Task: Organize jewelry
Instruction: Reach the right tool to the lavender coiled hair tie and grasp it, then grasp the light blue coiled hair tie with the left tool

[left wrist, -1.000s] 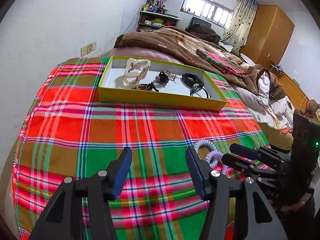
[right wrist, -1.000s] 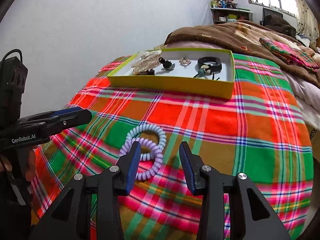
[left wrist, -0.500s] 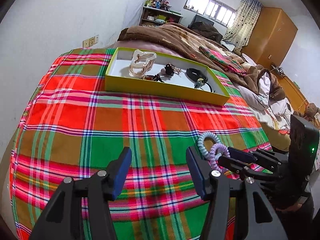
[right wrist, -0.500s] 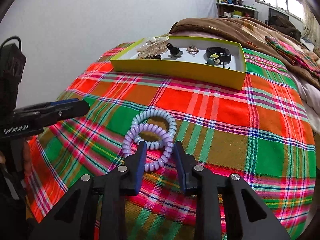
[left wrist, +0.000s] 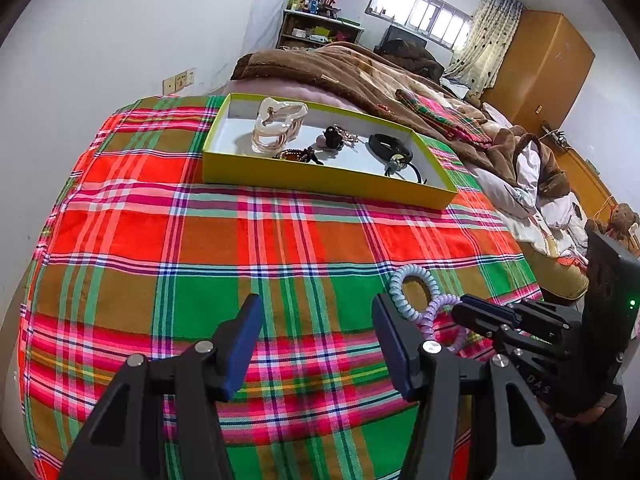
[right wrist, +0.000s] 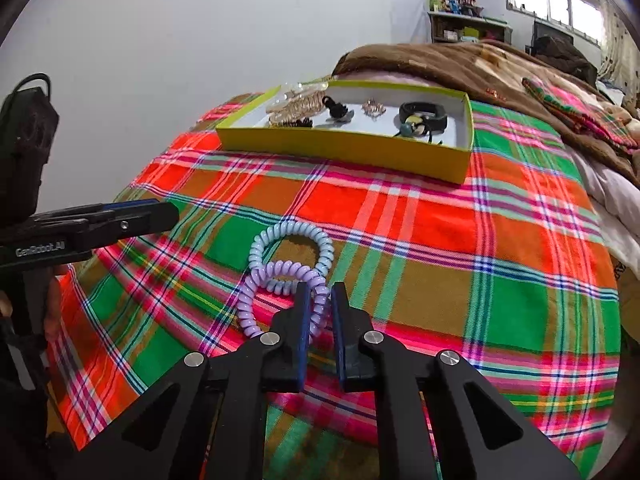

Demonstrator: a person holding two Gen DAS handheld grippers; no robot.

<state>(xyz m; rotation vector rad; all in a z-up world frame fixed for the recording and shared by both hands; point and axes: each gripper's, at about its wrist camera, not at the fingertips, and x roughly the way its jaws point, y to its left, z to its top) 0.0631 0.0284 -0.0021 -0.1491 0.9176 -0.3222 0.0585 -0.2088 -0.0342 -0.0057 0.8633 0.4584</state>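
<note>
Two spiral hair ties lie overlapping on the plaid cloth: a purple one point(right wrist: 256, 304) nearer me and a pale blue one point(right wrist: 288, 236) behind it. My right gripper point(right wrist: 319, 300) points down at them, its jaws closing, and the right side of the purple coil is pinched between the pads. In the left wrist view the ties point(left wrist: 404, 280) sit to the right, with the right gripper point(left wrist: 464, 312) on them. My left gripper point(left wrist: 316, 320) stands open over bare cloth with nothing between its fingers. A yellow box point(left wrist: 320, 184) at the far end holds jewelry.
The box point(right wrist: 344, 148) contains a cream hair claw point(left wrist: 278, 128), a black band point(left wrist: 390, 146), beads and small ornaments. A brown blanket point(left wrist: 340, 68) lies behind it. A white wall runs along the left. The bed's edge drops off at the right.
My right gripper's jaws have narrowed from wide apart to a pinch on the purple hair tie. The left gripper has held still and open.
</note>
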